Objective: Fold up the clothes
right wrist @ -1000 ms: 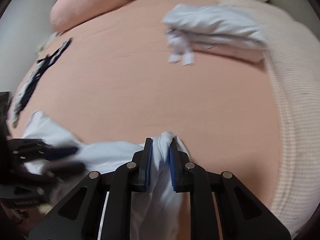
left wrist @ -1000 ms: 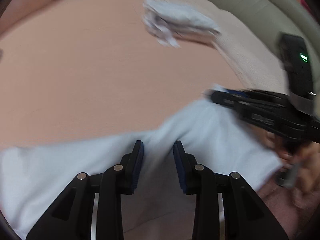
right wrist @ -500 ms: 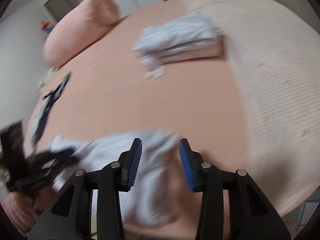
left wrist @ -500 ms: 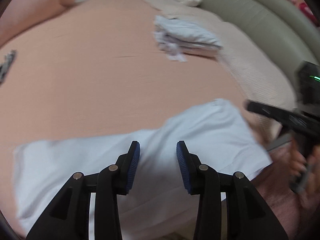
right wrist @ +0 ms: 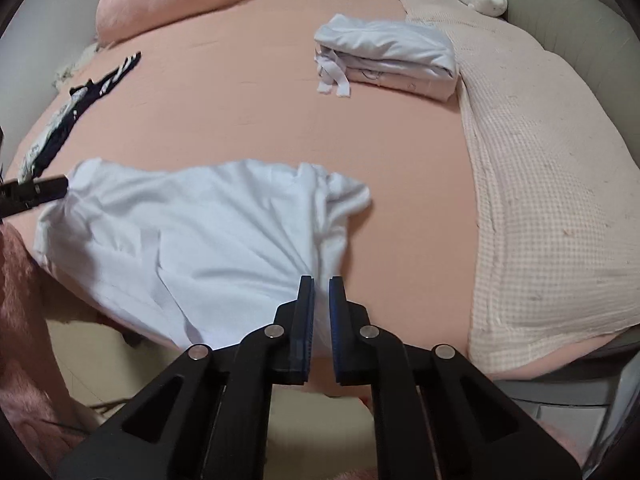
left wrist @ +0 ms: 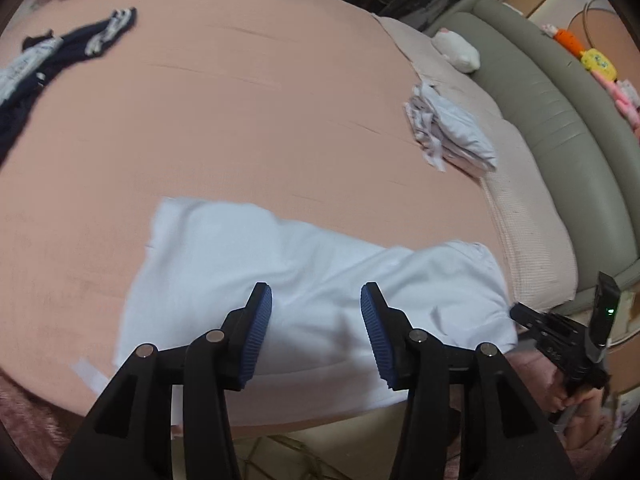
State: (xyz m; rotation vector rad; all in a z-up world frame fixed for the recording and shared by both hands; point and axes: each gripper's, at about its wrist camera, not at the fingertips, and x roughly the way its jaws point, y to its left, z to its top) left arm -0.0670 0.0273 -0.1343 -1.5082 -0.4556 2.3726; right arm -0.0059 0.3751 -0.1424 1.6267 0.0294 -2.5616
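1. The white garment lies spread on the bed, at the near edge; part of it hangs over that edge.
2. The left tool hovers above the middle of the white garment. Its blue pads are spread wide and hold nothing.
3. The right tool is at the near edge of the bed, at the garment's right side. Its pads are nearly pressed together with a narrow gap; white cloth shows in the gap, but whether it is pinched cannot be told.
4. A folded stack of clothes lies toward the far right of the bed, beside the checked blanket.
5. Dark clothing lies at the far left edge, well apart from the white garment.
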